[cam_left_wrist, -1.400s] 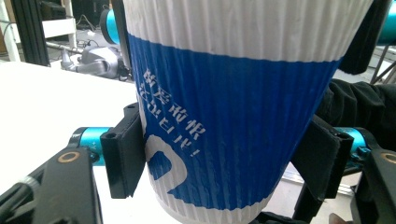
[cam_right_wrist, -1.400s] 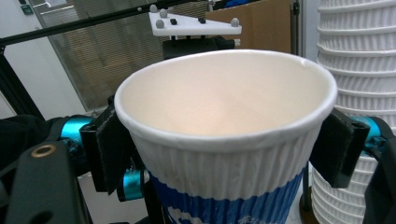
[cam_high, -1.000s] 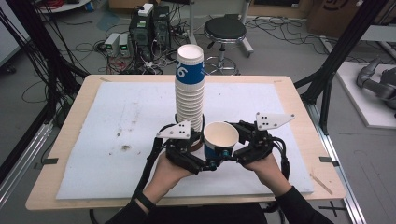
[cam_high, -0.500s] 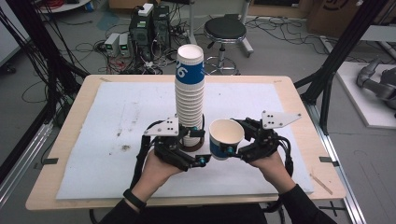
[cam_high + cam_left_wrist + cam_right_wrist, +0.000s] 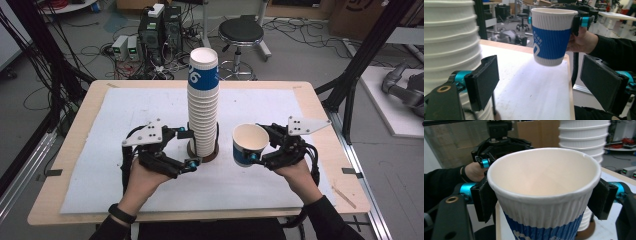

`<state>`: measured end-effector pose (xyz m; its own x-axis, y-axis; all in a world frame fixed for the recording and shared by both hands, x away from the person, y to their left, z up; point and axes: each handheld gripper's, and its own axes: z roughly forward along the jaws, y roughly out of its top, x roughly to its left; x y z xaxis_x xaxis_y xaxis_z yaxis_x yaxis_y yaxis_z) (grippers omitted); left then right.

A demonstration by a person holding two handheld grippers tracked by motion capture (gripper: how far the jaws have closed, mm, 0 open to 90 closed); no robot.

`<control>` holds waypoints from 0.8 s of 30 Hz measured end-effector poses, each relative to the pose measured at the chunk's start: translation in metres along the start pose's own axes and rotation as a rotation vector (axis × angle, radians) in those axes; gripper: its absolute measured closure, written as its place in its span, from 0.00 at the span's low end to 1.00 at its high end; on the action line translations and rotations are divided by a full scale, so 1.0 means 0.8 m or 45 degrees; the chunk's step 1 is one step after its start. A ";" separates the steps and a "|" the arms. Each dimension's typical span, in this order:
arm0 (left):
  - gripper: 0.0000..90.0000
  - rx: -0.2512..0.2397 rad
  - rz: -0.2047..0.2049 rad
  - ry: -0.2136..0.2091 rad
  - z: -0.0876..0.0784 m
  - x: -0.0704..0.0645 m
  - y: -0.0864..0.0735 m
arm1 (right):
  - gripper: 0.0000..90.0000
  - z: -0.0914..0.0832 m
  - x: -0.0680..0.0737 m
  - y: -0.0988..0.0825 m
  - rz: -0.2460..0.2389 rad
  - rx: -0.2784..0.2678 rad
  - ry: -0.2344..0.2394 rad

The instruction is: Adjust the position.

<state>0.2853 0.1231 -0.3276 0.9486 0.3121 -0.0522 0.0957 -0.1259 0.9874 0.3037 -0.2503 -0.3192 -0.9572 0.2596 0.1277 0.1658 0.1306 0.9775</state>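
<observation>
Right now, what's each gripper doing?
Left gripper: open, holding nothing, beside the cup stack.
Right gripper: shut on a single paper cup, held off the table.

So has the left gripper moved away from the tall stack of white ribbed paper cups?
Yes. The left gripper has drawn leftward off the tall stack of white ribbed paper cups, its fingers having just opened, nothing between them.

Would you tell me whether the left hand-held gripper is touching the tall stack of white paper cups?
Cannot tell: the left hand-held gripper stands open beside the stack.
</observation>
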 end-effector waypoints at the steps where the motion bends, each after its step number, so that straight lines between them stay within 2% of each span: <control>1: 0.17 0.000 0.002 0.015 -0.006 0.000 0.000 | 0.23 -0.002 -0.001 0.000 0.005 -0.004 -0.004; 6: 0.17 -0.007 0.028 0.080 -0.030 0.002 0.002 | 0.23 -0.018 -0.005 0.002 0.007 -0.023 -0.041; 8: 0.17 -0.020 0.030 0.081 -0.035 0.004 0.004 | 0.23 -0.023 -0.007 0.002 0.007 -0.033 -0.056; 12: 0.17 -0.026 0.033 0.075 -0.035 0.005 0.006 | 0.23 -0.031 -0.010 0.002 0.025 -0.055 -0.055; 16: 0.17 -0.022 0.036 0.065 -0.030 0.005 0.006 | 0.23 -0.038 -0.011 0.002 0.015 -0.074 -0.069; 24: 0.17 -0.012 0.029 0.068 -0.027 0.005 0.005 | 0.23 -0.041 -0.009 0.002 0.005 -0.062 -0.084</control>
<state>0.2829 0.1438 -0.3206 0.9332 0.3588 -0.0219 0.0711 -0.1247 0.9896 0.3033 -0.2837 -0.3127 -0.9387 0.3225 0.1219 0.1563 0.0829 0.9842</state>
